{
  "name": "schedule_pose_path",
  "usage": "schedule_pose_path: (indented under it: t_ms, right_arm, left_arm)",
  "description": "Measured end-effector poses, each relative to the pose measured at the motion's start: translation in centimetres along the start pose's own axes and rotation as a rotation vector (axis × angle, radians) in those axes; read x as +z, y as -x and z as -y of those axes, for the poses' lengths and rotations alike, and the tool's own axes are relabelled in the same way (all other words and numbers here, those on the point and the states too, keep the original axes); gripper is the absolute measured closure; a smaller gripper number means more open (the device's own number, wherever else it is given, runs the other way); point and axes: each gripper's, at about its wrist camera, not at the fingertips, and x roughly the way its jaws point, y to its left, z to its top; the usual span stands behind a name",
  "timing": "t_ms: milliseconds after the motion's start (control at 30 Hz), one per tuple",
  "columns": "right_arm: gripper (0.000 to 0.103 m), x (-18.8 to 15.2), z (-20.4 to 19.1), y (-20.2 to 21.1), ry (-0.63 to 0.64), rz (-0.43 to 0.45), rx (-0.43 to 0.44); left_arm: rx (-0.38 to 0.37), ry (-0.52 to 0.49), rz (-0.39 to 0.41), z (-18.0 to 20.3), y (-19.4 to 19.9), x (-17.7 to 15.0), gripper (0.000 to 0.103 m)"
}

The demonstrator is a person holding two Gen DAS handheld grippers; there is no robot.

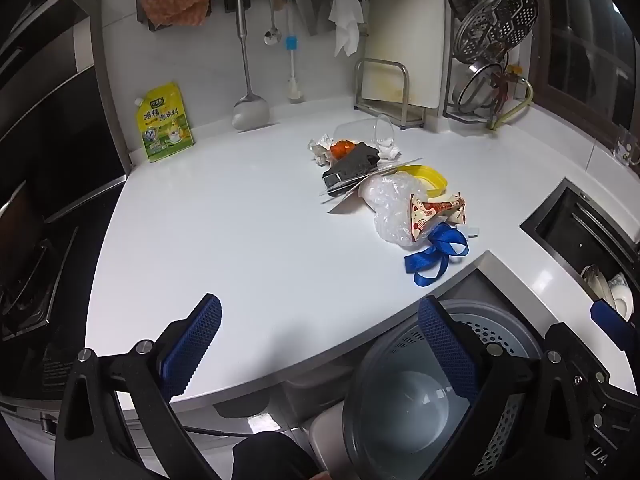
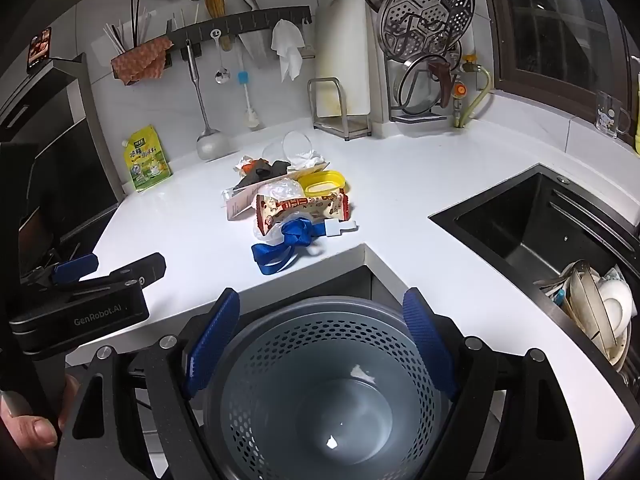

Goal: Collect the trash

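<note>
A heap of trash lies mid-counter: a blue ribbon (image 2: 286,244), a red-and-cream snack wrapper (image 2: 304,206), a clear plastic bag (image 1: 390,210), a yellow plastic ring (image 2: 324,184), a black object (image 1: 352,162) and a clear plastic cup (image 2: 298,146). Below the counter's front edge stands a grey perforated bin (image 2: 320,360) holding a few white scraps. My right gripper (image 2: 320,344) hovers open over the bin, empty. My left gripper (image 1: 322,344) is open and empty above the counter's near edge, well short of the heap. The bin (image 1: 412,400) shows under its right finger.
A dark sink (image 2: 532,224) with stacked dishes (image 2: 600,308) is sunk into the counter at right. A stove (image 1: 28,280) lies left. A yellow-green seasoning pouch (image 1: 166,122), hanging utensils and a board rack (image 1: 384,92) line the back wall. A hand (image 2: 28,424) holds the left tool.
</note>
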Motion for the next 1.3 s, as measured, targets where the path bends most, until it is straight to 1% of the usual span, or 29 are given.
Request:
schedule_pose_path:
  t_ms: [1300]
  right_arm:
    - [0.023,0.1,0.2,0.8,-0.007,0.012,-0.01]
  left_arm:
    - [-0.001,-0.018,0.02,0.4,1.0,-0.8,0.006]
